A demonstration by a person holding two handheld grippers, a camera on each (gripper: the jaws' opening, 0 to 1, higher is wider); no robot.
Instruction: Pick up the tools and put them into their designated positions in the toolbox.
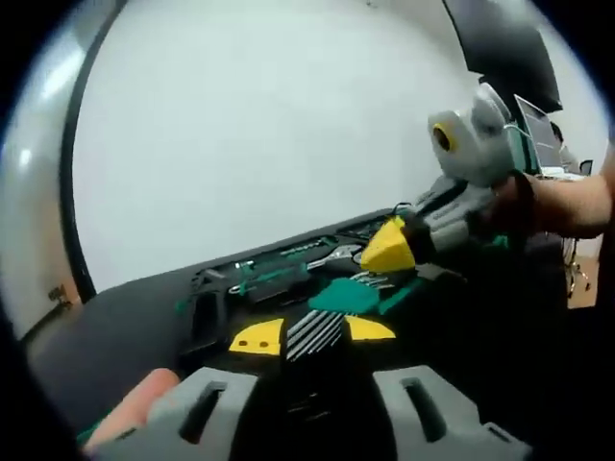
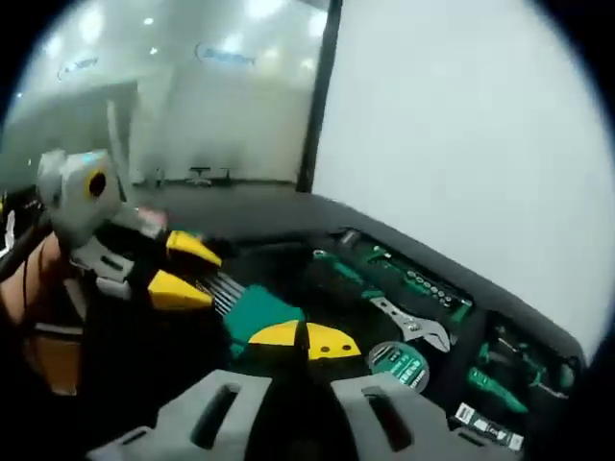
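— Biggest first? Black toolbox [image 2: 524, 336] lying open on the table, foam tray already well stocked: adjustable wrench [image 2: 413, 325] seated, row of sockets [image 2: 423, 283] along the far edge, round green disc [image 2: 398, 362] beside the wrench.

— And what's in hand? Set of hex keys [image 1: 315, 331] in a green holder [image 2: 259, 312], held over the tray and not yet seated. Left gripper [image 1: 312, 336] clamped on the metal keys, right gripper [image 2: 306, 341] closed on the green holder.

— So how far along? Looks mostly done; this set left to press into its slot, judging by the filled tray.

— Any writing? White label [image 2: 485, 425] at the near corner, print too small to read. Blurred blue lettering on the far wall, also unreadable.
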